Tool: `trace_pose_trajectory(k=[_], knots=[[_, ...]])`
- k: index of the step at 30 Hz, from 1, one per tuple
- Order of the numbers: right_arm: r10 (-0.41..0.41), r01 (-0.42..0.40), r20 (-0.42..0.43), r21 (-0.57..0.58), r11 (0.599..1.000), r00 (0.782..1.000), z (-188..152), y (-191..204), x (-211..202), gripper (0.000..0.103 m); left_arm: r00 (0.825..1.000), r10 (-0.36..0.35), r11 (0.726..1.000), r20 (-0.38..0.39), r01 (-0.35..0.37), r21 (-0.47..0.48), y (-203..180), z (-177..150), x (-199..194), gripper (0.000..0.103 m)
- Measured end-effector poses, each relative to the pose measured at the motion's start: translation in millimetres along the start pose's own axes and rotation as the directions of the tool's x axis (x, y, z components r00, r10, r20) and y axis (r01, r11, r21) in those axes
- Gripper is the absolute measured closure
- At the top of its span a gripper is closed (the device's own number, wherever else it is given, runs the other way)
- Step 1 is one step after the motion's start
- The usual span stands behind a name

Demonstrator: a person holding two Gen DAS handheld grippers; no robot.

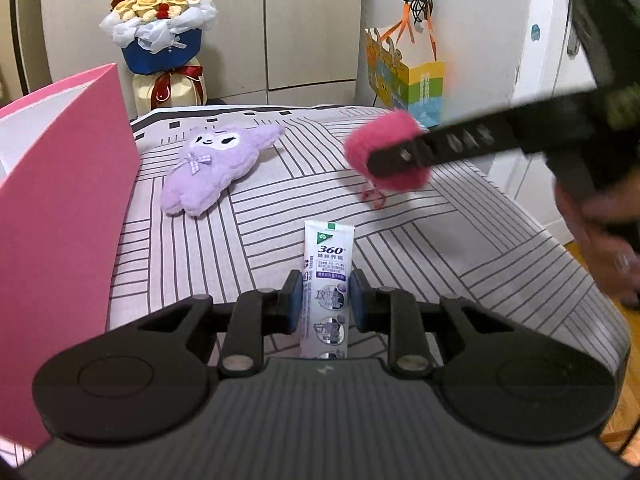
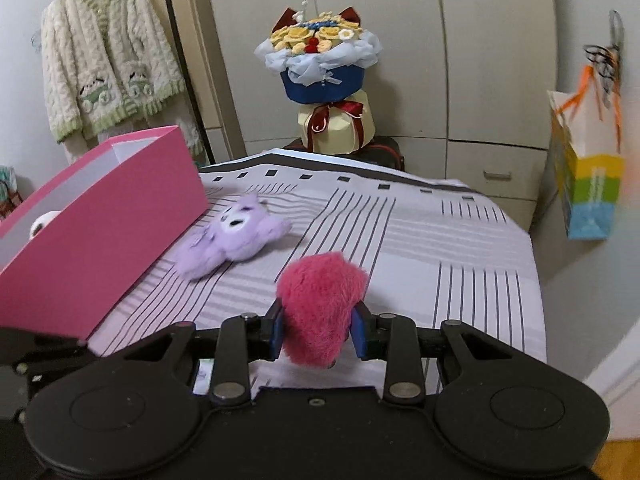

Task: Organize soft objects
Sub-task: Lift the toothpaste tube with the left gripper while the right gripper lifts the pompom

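Striped bedding [image 2: 460, 248] spreads before the cupboards, with the pink box [image 2: 120, 216] at its left edge. Between my right gripper [image 2: 318, 332] pads I pinch the pink fluffy toy [image 2: 320, 300], lifted above the sheet. My left gripper [image 1: 322, 300] straddles the toothpaste tube [image 1: 326, 264], whether gripping I cannot tell. Fur compresses; the toy may slip out short of the box.
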State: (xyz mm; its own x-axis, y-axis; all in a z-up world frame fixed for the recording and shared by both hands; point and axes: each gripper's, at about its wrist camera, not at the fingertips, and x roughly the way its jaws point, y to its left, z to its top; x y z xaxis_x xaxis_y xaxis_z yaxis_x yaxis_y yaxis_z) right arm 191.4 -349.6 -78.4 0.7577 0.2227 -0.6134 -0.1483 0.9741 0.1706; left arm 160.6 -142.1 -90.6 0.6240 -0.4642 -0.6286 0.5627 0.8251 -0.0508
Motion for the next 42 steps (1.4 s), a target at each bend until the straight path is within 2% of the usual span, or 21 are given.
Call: trace_pose_trajectory(k=[4,9,13,17,24,28,34,39,42], knots=[[-0.013,0.012,0.008,0.056,0.998,1.000,-22.3,5.6,-17.1,0.066,1.000,-0.009,0.999,0.019,0.010,-0.044,4.6,0.0,-10.5,0.080],[0.033,-0.031,-0.011,0.132,0.991,0.999,-51.4,12.8,-29.1,0.066,0.999,-0.020,0.997,0.045,0.023,-0.068,9.5,-1.9,-18.5,0.080],[-0.001,0.002,-0.011,0.130,0.992,1.000,-61.2,15.4,-37.1,0.066,0.998,-0.064,0.992,-0.001,0.064,-0.111,16.7,-3.2,-13.4,0.080],[0.014,-0.013,-0.007,0.118,0.993,1.000,-67.1,18.8,-47.2,0.066,0.996,-0.084,0.985,0.012,0.084,-0.152,23.1,-3.4,-17.8,0.080],[0.073,-0.069,-0.040,0.084,0.994,0.997,-82.5,38.1,-42.0,0.066,0.983,-0.181,0.944,0.030,0.182,-0.273,37.4,-6.9,-18.1,0.080],[0.114,-0.112,-0.035,0.066,0.992,0.993,-82.5,44.7,-37.8,0.066,0.965,-0.259,0.906,0.038,0.256,-0.338,40.0,-7.5,-13.5,0.080],[0.136,-0.133,-0.031,0.079,0.988,0.990,-83.9,45.1,-33.4,0.066,0.967,-0.254,0.903,0.037,0.251,-0.349,35.4,-10.3,-5.7,0.080],[0.141,-0.140,-0.020,0.071,0.988,0.990,-86.5,44.6,-34.6,0.066,0.961,-0.277,0.884,0.010,0.259,-0.388,38.4,-9.8,0.2,0.080],[0.152,-0.150,-0.012,0.077,0.986,0.988,-87.6,42.9,-34.5,0.066,0.950,-0.313,0.855,-0.015,0.275,-0.440,45.0,-8.9,5.2,0.079]])
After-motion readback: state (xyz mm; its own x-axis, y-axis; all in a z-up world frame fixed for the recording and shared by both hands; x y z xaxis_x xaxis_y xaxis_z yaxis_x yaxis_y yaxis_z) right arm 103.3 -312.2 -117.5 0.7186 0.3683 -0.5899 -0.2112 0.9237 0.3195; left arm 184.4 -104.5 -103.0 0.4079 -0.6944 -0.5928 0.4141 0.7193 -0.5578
